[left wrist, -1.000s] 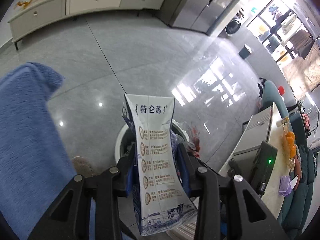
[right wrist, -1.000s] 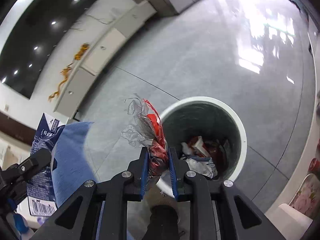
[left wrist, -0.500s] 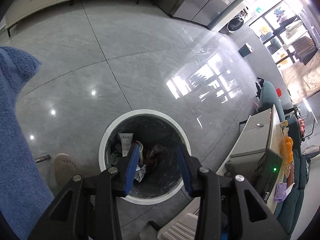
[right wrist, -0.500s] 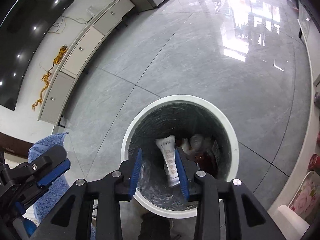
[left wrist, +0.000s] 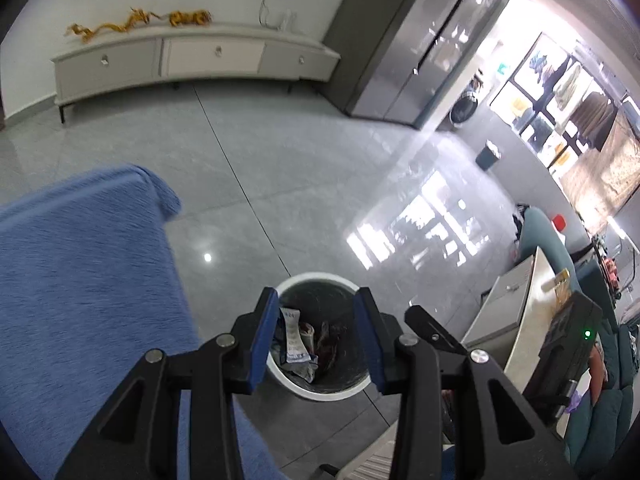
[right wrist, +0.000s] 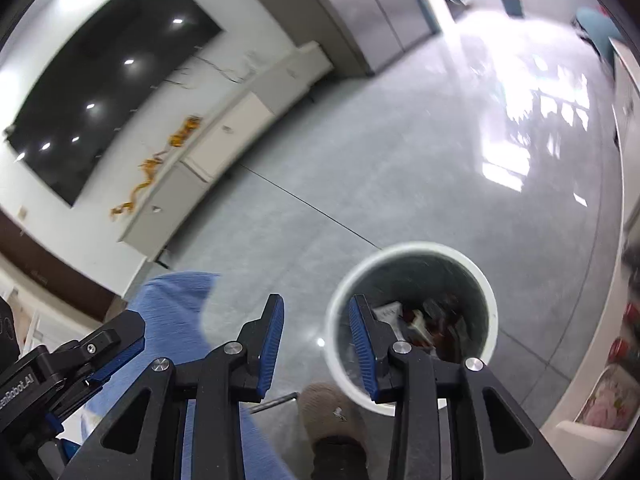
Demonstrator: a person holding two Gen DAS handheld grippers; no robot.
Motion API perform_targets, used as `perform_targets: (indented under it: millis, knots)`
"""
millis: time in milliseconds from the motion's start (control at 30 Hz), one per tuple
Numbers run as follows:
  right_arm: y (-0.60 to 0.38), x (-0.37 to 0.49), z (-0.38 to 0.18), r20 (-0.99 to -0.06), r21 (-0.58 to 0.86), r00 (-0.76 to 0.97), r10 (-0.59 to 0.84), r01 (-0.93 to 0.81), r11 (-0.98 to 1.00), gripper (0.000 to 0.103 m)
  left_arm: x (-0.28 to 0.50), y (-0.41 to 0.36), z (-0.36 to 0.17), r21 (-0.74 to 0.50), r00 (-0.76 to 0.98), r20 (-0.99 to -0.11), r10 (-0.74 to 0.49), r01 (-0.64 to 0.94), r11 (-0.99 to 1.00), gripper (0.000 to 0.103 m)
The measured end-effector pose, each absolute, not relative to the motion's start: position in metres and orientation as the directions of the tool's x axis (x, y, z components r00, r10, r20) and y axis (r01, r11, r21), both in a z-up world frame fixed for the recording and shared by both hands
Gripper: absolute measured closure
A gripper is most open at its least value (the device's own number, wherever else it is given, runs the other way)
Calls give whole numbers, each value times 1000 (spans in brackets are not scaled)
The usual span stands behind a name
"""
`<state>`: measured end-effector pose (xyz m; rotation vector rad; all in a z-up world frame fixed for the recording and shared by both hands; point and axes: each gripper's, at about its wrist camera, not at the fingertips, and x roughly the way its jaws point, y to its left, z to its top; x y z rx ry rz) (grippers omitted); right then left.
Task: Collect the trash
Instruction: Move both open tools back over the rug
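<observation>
Trash, including a milk carton (left wrist: 294,334), lies in the white bin (left wrist: 320,390), and both the left gripper (left wrist: 316,322) and right gripper (right wrist: 316,328) hang above it with jaws apart and empty; no further litter shows.

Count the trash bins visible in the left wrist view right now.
2: the white-rimmed bin on the floor just beyond the left gripper, holding trash, and a small dark bin far across the room. Others may be hidden.

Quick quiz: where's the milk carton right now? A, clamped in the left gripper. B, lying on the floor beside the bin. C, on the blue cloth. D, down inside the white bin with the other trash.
D: the milk carton lies inside the white bin among other trash, and the left gripper stands open above it with nothing between its jaws.
</observation>
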<state>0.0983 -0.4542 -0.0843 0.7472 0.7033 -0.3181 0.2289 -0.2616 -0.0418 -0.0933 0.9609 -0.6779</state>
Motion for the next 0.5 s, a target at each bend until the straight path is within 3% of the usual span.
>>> perform_targets:
  millis: [300, 400, 500]
  knots:
    - [-384, 67, 9, -535, 468, 845, -6, 302, 831, 70, 166, -147, 51, -349, 634, -520, -572, 454, 820, 65]
    - [-358, 57, 36, -484, 451, 874, 24, 226, 863, 70, 146, -114, 73, -312, 668, -506, -546, 448, 838, 65]
    - [-334, 47, 59, -440, 430, 897, 47, 165, 887, 67, 124, -75, 91, -284, 731, -465, -500, 411, 866, 54]
